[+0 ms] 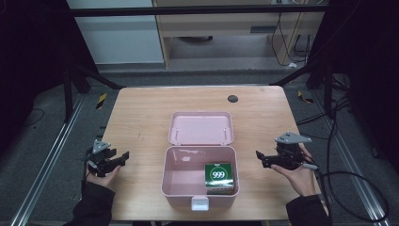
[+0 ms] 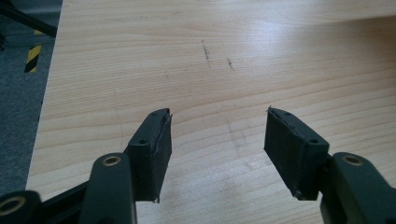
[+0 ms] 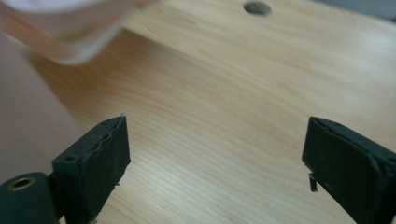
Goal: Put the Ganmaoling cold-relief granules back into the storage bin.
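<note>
A pink lidded box (image 1: 181, 186) sits open at the table's near middle, its lid (image 1: 201, 128) laid back flat behind it. Inside, at the right front corner, stands a green carton (image 1: 219, 177) marked 999. My left gripper (image 1: 123, 156) rests low at the table's left side, open, with bare wood between its jaws (image 2: 217, 140). My right gripper (image 1: 259, 157) hovers right of the box, pointing toward it, open and empty (image 3: 215, 158). A blurred corner of the pink box (image 3: 70, 28) shows at the upper left of the right gripper view.
The wooden table (image 1: 141, 113) has a dark round hole (image 1: 233, 98) near its far edge, seen also as the hole (image 3: 258, 7) in the right gripper view. Cables (image 1: 348, 183) trail off the right edge. Grey floor and yellow-black tape (image 2: 32, 58) lie past the left edge.
</note>
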`<state>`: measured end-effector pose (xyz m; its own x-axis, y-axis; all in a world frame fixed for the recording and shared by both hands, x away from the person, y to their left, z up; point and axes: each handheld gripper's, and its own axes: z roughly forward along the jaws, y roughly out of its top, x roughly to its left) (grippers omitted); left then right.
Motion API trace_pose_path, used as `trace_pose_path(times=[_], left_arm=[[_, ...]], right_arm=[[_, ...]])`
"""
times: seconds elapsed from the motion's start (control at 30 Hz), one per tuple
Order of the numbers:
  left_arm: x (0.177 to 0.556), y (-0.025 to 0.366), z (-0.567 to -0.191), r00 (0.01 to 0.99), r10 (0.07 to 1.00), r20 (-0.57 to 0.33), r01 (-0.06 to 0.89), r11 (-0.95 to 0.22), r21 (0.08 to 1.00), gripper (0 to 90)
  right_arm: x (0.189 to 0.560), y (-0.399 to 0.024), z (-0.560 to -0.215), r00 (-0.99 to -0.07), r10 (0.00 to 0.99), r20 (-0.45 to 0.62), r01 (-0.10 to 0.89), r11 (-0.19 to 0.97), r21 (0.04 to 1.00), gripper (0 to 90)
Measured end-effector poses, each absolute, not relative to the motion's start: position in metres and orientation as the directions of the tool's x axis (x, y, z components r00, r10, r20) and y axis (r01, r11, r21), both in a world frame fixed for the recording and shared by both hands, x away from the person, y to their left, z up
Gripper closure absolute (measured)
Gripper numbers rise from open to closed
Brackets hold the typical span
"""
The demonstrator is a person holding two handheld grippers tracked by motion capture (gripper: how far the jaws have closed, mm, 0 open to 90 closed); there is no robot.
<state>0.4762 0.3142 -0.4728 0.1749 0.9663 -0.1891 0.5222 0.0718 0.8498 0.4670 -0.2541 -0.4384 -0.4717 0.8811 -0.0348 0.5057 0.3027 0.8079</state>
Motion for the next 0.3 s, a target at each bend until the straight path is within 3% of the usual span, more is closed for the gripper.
trace_pose_path(times=[0.3], left_arm=[[0.481,0.318,-0.483,0.169,0.973,-0.159,0.551,0.041,0.834,27.0]], right_arm=[[0.471,-0.282,-0.470,-0.361,0.932,-0.024,0.559,0.237,0.794,4.9]])
